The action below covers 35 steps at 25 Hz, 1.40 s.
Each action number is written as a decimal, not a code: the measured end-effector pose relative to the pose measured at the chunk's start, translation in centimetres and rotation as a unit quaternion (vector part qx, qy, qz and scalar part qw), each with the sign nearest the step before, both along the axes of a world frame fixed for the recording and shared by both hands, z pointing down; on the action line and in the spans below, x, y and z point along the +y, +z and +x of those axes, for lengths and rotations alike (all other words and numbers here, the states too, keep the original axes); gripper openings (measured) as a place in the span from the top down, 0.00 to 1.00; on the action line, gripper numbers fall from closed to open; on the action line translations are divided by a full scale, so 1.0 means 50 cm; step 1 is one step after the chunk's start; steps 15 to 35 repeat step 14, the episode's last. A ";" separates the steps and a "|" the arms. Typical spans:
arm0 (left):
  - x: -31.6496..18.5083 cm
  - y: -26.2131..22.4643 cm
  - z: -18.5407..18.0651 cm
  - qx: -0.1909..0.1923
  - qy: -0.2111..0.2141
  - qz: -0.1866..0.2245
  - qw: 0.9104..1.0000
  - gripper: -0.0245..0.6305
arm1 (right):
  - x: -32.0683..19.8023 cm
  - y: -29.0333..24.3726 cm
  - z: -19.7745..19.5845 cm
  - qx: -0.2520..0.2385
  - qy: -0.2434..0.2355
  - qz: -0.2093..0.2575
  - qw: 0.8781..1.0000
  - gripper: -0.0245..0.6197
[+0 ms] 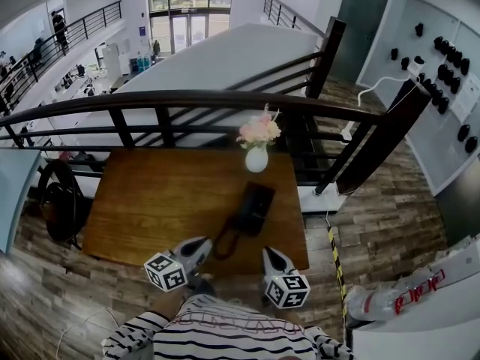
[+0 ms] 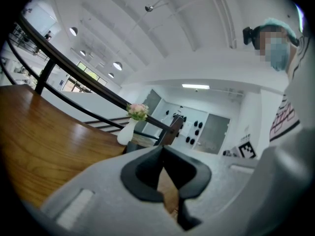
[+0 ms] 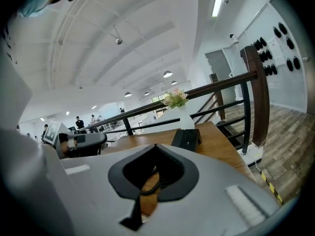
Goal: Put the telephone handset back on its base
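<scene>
A black telephone [image 1: 252, 208] lies near the middle of the wooden table [image 1: 150, 208], and I cannot tell its handset from its base. Its coiled cord [image 1: 222, 244] loops toward the near edge. My left gripper [image 1: 204, 243] hovers just left of that loop, jaws shut and holding nothing [image 2: 162, 149]. My right gripper [image 1: 268, 253] sits to the right of the cord at the table's front edge. Its jaws meet at the tip [image 3: 155, 146] and grip nothing. In the right gripper view the telephone [image 3: 187, 138] stands ahead, and the cord [image 3: 149, 183] shows below the pads.
A white vase of pink flowers [image 1: 256, 156] stands at the table's far edge, just behind the telephone. A dark railing [image 1: 225, 100] runs behind the table. A black bag [image 1: 64, 201] rests on the floor to the left. Yellow-black tape [image 1: 335, 265] marks the floor on the right.
</scene>
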<state>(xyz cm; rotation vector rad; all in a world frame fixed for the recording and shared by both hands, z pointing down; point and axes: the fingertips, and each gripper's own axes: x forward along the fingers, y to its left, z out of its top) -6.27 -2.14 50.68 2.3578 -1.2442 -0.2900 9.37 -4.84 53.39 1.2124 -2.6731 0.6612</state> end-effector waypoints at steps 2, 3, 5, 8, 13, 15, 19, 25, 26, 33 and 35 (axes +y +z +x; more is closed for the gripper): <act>0.004 0.001 -0.003 -0.001 -0.002 0.000 1.000 0.96 | 0.001 -0.005 -0.001 0.001 0.002 0.007 1.000 0.96; 0.005 0.001 -0.005 -0.001 -0.002 0.001 1.000 0.96 | 0.001 -0.006 -0.002 0.001 0.003 0.008 1.000 0.96; 0.007 0.000 -0.007 -0.001 -0.003 0.001 1.000 0.96 | 0.002 -0.007 -0.005 0.002 0.002 0.009 1.000 0.96; 0.008 0.001 -0.010 0.002 -0.004 0.001 1.000 0.96 | 0.002 -0.007 -0.007 0.003 0.002 0.009 1.000 0.96; 0.001 0.004 -0.013 0.002 -0.005 -0.002 1.000 0.96 | -0.006 -0.008 -0.011 0.003 0.002 0.011 1.000 0.96; 0.000 0.005 -0.013 0.002 -0.005 -0.002 1.000 0.96 | -0.008 -0.008 -0.012 0.003 0.003 0.011 1.000 0.96; 0.000 0.005 -0.013 0.002 -0.005 -0.002 1.000 0.96 | -0.008 -0.008 -0.012 0.003 0.003 0.011 1.000 0.96; 0.000 0.005 -0.013 0.002 -0.005 -0.002 1.000 0.96 | -0.008 -0.008 -0.012 0.003 0.003 0.011 1.000 0.96; 0.000 0.005 -0.013 0.002 -0.005 -0.002 1.000 0.96 | -0.008 -0.008 -0.012 0.003 0.003 0.011 1.000 0.96; 0.000 0.005 -0.013 0.002 -0.005 -0.002 1.000 0.96 | -0.008 -0.008 -0.012 0.003 0.003 0.011 1.000 0.96; 0.000 0.005 -0.013 0.002 -0.005 -0.002 1.000 0.96 | -0.008 -0.008 -0.012 0.003 0.003 0.011 1.000 0.96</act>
